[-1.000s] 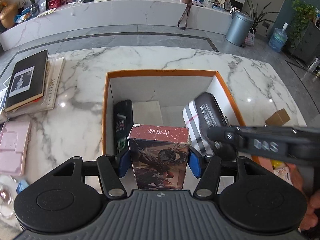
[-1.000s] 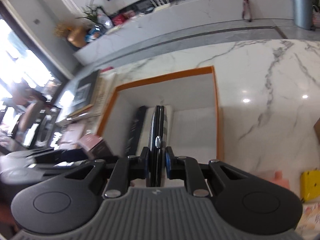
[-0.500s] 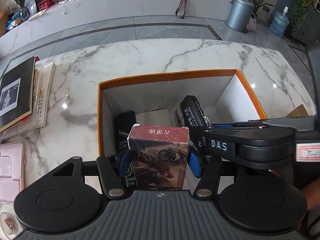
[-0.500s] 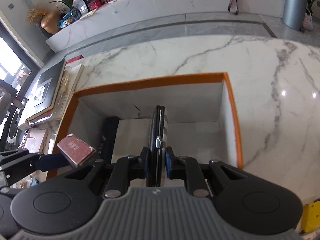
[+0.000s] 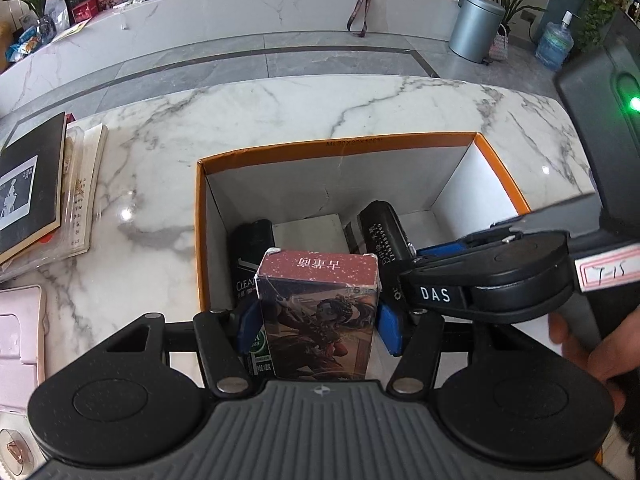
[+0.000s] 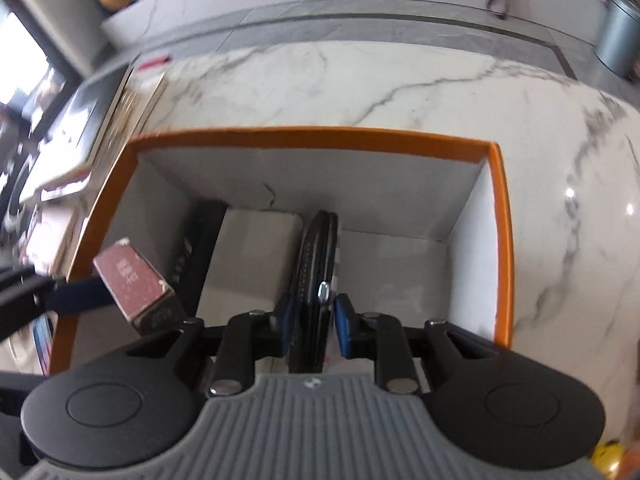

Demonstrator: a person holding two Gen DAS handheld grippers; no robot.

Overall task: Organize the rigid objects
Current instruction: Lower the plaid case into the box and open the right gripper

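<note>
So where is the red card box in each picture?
Left wrist view: the red card box is bottom centre, between the left gripper's blue fingers.
Right wrist view: it is far left, tilted, above the box's left side.
Shared landmark: the orange-rimmed box.

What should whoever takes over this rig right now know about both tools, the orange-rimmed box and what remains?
Left tool: shut on the dark-red illustrated card box, held over the near edge of the orange-rimmed white cardboard box.
Right tool: jaws opening around the flat black zippered case, which stands on edge inside the box; a gap shows at the right pad.
Done: black shampoo bottle and a flat white item already sit in the box.
Left: withdraw the right tool, then lower and release the card box inside.
</note>
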